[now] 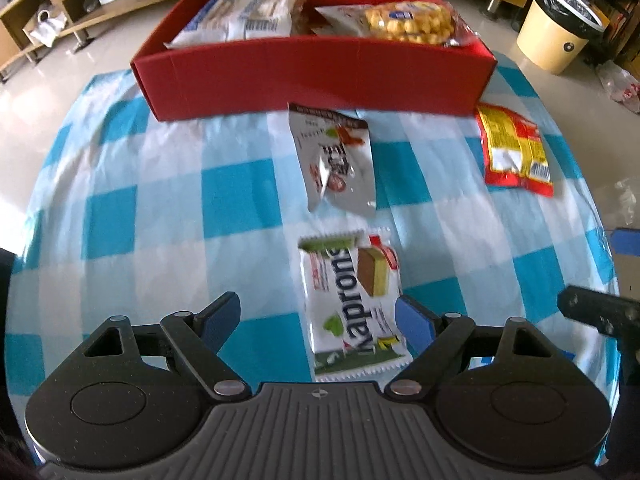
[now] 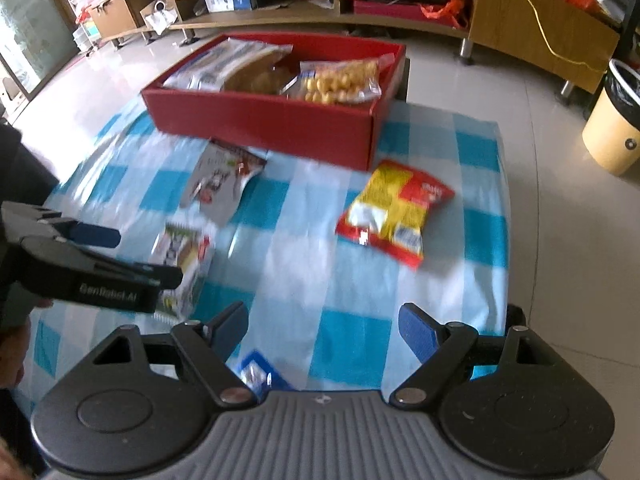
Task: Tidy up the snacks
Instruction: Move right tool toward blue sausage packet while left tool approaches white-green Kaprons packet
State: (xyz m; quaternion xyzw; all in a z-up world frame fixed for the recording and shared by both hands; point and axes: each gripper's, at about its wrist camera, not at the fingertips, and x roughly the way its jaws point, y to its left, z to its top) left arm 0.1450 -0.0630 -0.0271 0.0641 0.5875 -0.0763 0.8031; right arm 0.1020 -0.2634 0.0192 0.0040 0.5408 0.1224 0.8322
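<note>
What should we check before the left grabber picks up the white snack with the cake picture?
1. Left gripper open wide enough: ok, its jaws are spread.
2. White wafer packet between the fingers: not ok, it lies off-centre, close to the right finger.
3. Packet free of other snacks: ok, the grey packet lies apart, farther away.
4. Room in the red box: cannot tell, bags already fill most of what shows.
5. Right gripper out of the way: ok, it is open, empty and off to the side.
6. Fingers low enough to grip: cannot tell.
</note>
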